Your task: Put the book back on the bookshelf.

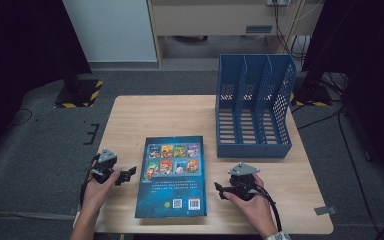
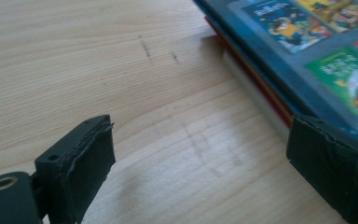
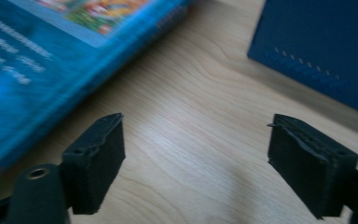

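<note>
A blue book (image 1: 172, 175) lies flat on the wooden table (image 1: 130, 120), back cover up with small pictures and a barcode. My left gripper (image 1: 128, 175) is just left of the book's edge, open, jaws pointing at it. In the left gripper view the book (image 2: 307, 42) reaches the right pad (image 2: 331, 172), while the left pad (image 2: 86, 168) hangs over bare wood. My right gripper (image 1: 220, 190) sits right of the book, open, with nothing between its pads (image 3: 98, 163). The book (image 3: 42, 60) shows at the left of the right gripper view.
A blue three-slot file holder (image 1: 252, 107) stands at the table's back right, its open side facing the person; its wall (image 3: 321, 46) shows in the right gripper view. The table's front edge runs close below both hands.
</note>
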